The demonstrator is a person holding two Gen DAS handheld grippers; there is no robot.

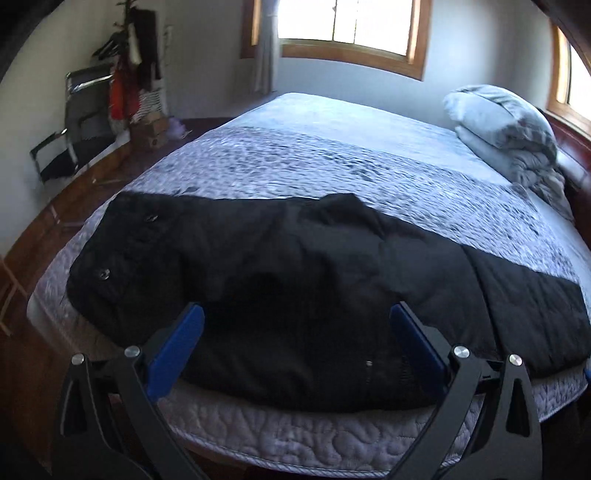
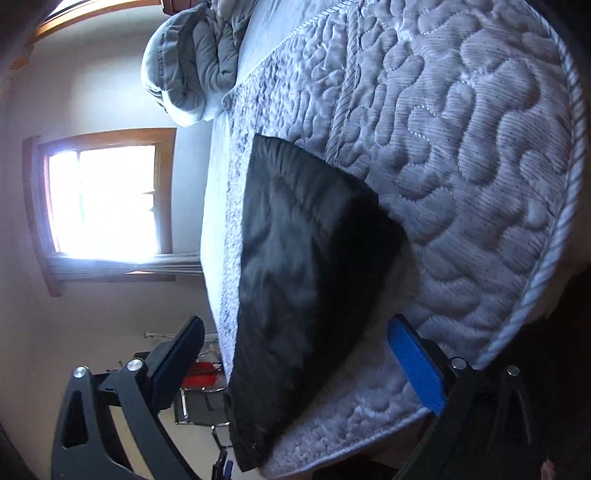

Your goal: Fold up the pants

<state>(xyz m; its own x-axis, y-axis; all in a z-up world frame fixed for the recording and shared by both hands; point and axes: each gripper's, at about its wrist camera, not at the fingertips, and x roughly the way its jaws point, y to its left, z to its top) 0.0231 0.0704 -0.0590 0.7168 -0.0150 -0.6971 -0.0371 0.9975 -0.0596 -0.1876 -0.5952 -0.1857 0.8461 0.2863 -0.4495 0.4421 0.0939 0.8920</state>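
Black pants (image 1: 280,280) flat on quilted mattress (image 1: 332,162); window (image 1: 351,22) behind.

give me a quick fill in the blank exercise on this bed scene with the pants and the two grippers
1. The black pants lie on a quilted ____.
2. Both the left gripper and the right gripper have their jaws ____.
3. The bundled grey duvet sits at the bed's far right, below a ____.
4. Each gripper's finger pads are coloured ____.

Missing words: mattress; open; window; blue

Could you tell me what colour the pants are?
Plain black fabric pants, clearest in the left wrist view.
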